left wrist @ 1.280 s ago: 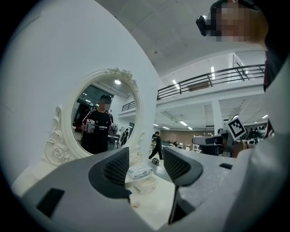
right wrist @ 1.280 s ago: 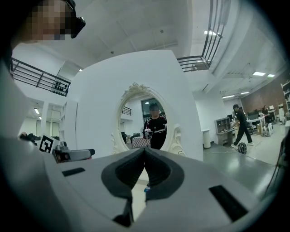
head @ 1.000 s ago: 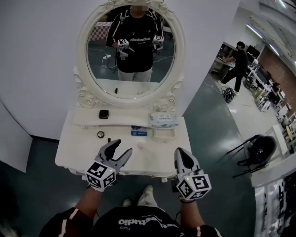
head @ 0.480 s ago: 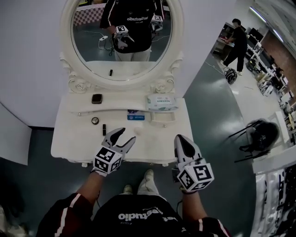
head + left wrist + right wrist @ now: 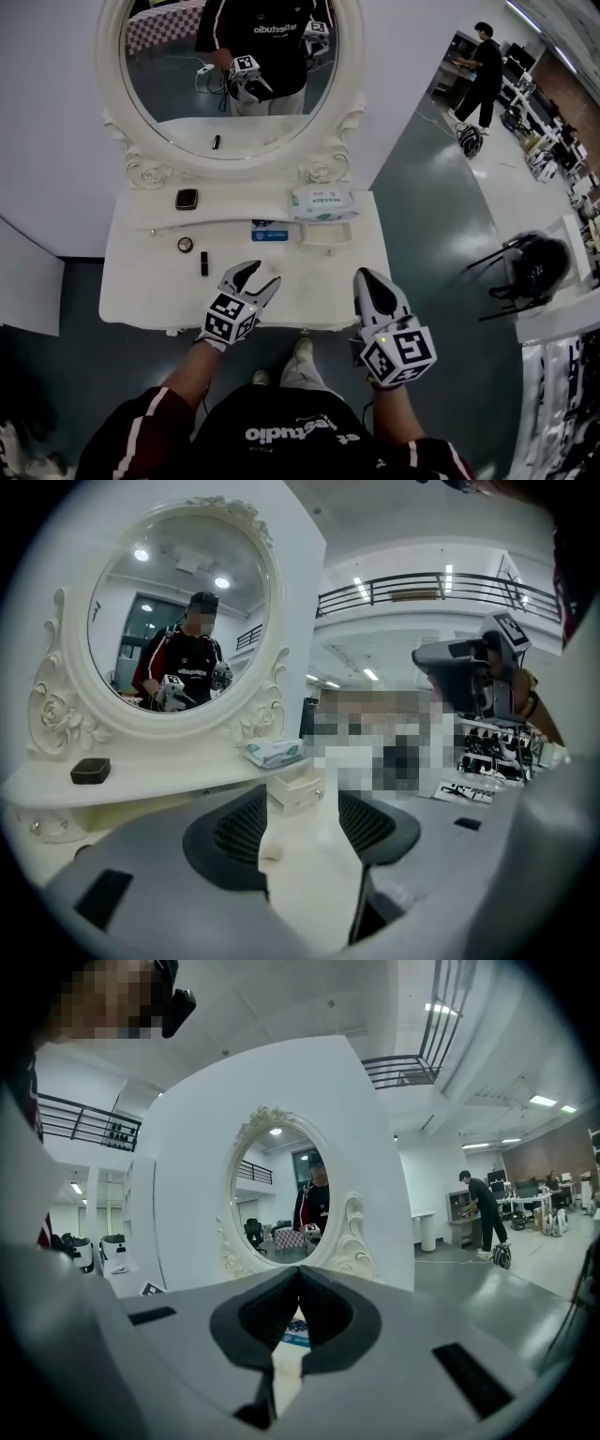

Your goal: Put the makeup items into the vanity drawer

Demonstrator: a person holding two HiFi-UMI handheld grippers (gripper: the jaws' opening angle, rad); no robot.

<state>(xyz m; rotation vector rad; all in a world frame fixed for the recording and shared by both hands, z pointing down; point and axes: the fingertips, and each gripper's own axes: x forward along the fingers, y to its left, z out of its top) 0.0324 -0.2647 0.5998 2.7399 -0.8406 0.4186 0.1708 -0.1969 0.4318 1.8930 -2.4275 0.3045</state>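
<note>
Tabletop (image 5: 141, 291) w/ small drawer (image 5: 328, 234) apparently pulled out. Left gripper (image 5: 258, 277), jaws wide & empty, hovers front-left of the drawer. Right gripper (image 5: 364, 277), jaws closed on nothing, is front-right. Compact (image 5: 187, 199) & black stick (image 5: 203, 264) lie well left of the drawer. We'd take 1 at a time, pinching the stick across its width.

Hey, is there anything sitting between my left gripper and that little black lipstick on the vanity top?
Nothing visible does. The left gripper, jaws apart, is at the front of the vanity top, and the lipstick lies just to its left, with only bare white surface between them.
</note>
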